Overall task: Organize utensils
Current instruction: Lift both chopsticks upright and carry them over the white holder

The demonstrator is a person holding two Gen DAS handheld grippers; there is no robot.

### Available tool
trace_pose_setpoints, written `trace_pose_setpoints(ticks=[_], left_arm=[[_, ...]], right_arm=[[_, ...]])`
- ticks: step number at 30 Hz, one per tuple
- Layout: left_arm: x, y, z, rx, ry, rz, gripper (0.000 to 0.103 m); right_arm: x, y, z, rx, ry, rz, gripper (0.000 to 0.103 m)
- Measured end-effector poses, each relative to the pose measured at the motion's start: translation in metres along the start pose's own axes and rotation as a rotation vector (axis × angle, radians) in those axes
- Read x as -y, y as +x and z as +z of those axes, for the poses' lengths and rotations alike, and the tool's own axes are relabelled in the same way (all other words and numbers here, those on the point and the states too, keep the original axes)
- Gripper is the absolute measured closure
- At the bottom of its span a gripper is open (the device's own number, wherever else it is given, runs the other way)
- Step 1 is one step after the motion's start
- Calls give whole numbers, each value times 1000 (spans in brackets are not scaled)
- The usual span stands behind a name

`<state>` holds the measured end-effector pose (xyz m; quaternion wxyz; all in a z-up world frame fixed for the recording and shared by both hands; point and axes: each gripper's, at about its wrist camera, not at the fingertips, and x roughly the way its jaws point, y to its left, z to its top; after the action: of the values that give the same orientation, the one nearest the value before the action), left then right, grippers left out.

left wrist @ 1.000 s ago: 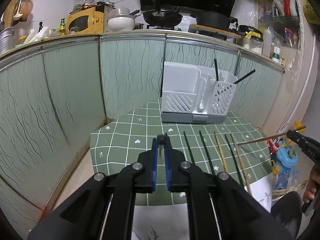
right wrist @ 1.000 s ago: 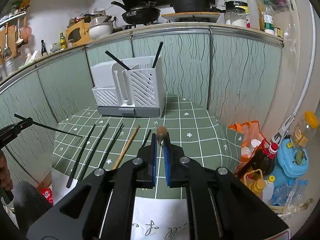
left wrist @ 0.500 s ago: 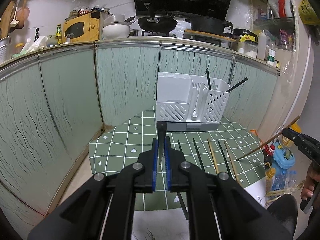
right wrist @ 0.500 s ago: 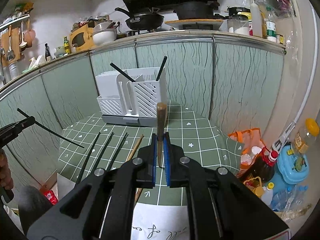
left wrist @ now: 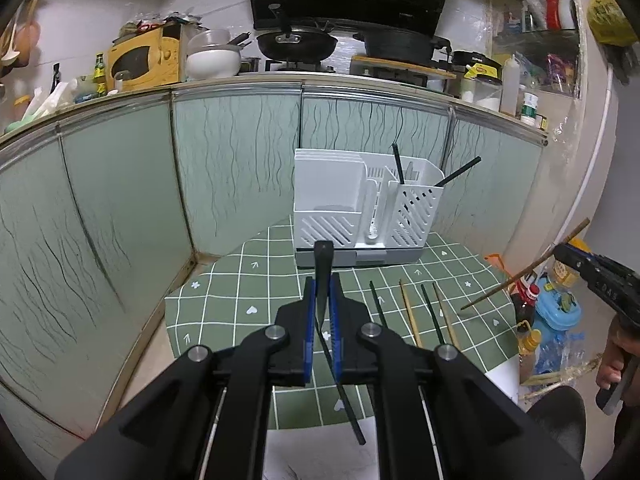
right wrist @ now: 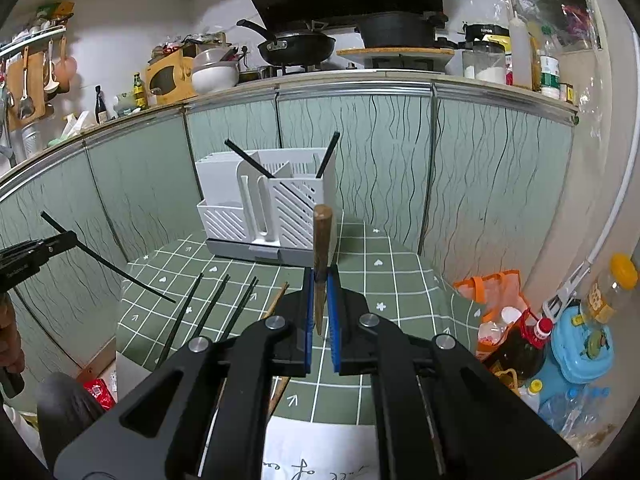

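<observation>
Gripping a black chopstick between closed blue pads, the left tongs hold it clear above the green checked worktop. Right of them, four chopsticks, dark and wooden, lie side by side on the cloth before the white utensil rack, where two black sticks stand. Farther right, the right tongs are closed on a wooden chopstick, raised above the worktop.
</observation>
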<state>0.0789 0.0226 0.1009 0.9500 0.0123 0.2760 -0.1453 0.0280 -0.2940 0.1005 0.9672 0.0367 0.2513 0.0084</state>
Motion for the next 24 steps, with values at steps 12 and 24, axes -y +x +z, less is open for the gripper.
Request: trace_pose_setpoints(ticks=[12, 24], left_arm=[[8, 13, 16, 2, -4, -24, 97], [26, 22, 54, 42, -13, -97, 97]], right_arm=[[9, -1, 19, 5, 9, 18, 97], [11, 2, 53, 20, 11, 44, 97]])
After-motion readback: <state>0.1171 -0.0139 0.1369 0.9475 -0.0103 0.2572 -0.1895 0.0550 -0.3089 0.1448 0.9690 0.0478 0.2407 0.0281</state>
